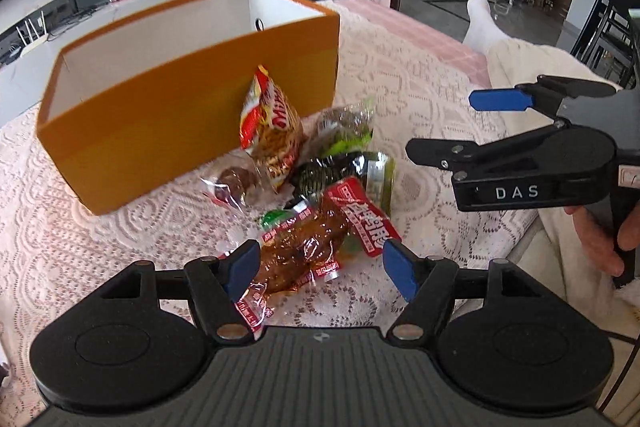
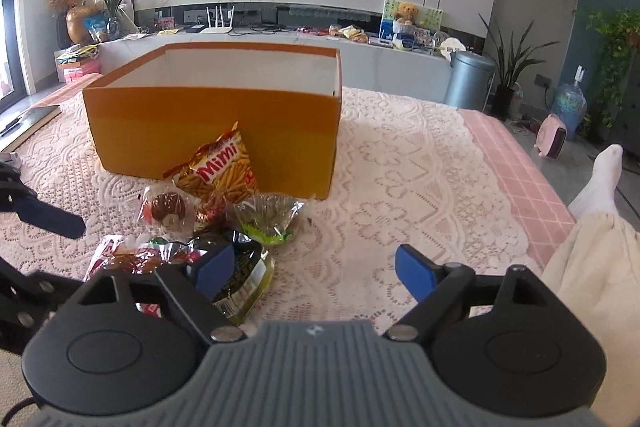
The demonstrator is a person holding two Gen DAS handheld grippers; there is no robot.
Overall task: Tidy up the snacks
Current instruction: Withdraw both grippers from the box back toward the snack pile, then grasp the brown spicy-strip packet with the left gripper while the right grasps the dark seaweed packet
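Observation:
An open orange box [image 1: 180, 115] [image 2: 216, 131] stands on the lace-covered surface. A heap of snacks lies against its near side: a Mimi bag [image 1: 272, 131] [image 2: 220, 167] leaning on the box, a chocolate donut packet [image 1: 236, 181] [image 2: 168, 207], a clear packet with green inside [image 1: 344, 131] [image 2: 268, 219] and a dark green packet [image 1: 352, 171] [image 2: 244, 279]. My left gripper [image 1: 322, 271] is open just over a brown snack packet with a red label [image 1: 304, 251], pads either side of it. My right gripper [image 2: 316, 271] [image 1: 452, 125] is open to the right of the heap, with bare cloth between its fingers.
The lace cloth [image 2: 400, 187] stretches right of the box, with a pink checked cover [image 2: 516, 167] beyond it. A person's leg in cream trousers [image 2: 592, 267] and a white sock [image 2: 600, 183] lies along the right side. A grey bin [image 2: 468, 79] and a low counter stand behind.

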